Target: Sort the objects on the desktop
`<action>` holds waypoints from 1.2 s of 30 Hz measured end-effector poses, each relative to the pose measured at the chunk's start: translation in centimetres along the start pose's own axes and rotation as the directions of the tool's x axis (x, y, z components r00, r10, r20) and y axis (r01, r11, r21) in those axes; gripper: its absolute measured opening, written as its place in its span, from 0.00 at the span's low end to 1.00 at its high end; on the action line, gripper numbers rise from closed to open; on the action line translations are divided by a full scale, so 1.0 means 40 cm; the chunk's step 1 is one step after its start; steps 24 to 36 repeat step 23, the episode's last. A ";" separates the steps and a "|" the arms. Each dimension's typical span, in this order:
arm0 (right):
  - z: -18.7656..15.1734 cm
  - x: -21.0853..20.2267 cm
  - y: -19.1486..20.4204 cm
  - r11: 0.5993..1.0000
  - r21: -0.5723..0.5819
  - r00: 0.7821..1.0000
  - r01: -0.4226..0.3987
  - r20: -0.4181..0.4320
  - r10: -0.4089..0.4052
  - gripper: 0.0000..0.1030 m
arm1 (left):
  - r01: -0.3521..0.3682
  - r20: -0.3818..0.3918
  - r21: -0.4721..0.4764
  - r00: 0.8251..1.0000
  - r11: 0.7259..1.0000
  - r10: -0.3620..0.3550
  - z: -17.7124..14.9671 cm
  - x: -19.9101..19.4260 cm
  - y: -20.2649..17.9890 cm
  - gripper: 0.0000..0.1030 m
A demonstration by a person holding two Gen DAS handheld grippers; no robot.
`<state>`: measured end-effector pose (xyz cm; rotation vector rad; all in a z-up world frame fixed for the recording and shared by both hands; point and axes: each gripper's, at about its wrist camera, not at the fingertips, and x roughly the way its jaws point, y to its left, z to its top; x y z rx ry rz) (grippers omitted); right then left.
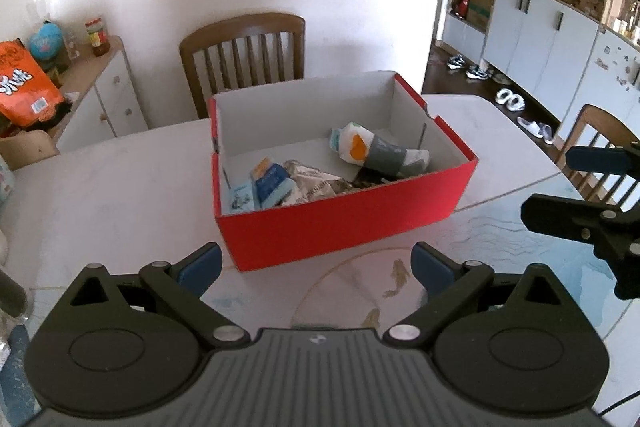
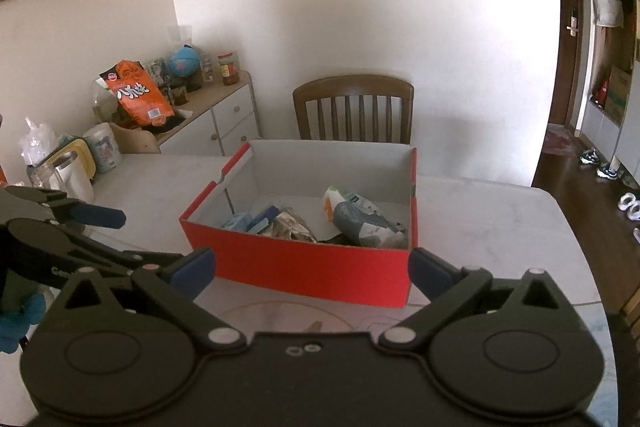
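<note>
A red cardboard box with a white inside stands on the table, also in the right wrist view as the red box. In it lie a grey, white and orange pouch, a crumpled silvery wrapper and small blue packets. My left gripper is open just short of the box's near wall, with nothing between its blue pads. My right gripper is open too, wide, empty, in front of the box; it shows in the left wrist view as the right gripper.
A wooden chair stands behind the table, another chair at the right. A white sideboard at the left carries an orange bag, a globe and a jar. A kettle and cups crowd the table's left end.
</note>
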<state>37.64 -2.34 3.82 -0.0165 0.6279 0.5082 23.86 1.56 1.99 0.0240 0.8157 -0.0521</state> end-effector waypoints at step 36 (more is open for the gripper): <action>-0.034 -0.002 0.004 1.000 0.021 0.999 0.016 -0.033 -0.016 1.00 | 0.001 0.004 0.007 1.000 1.000 -0.001 -0.014 -0.008 -0.009 0.98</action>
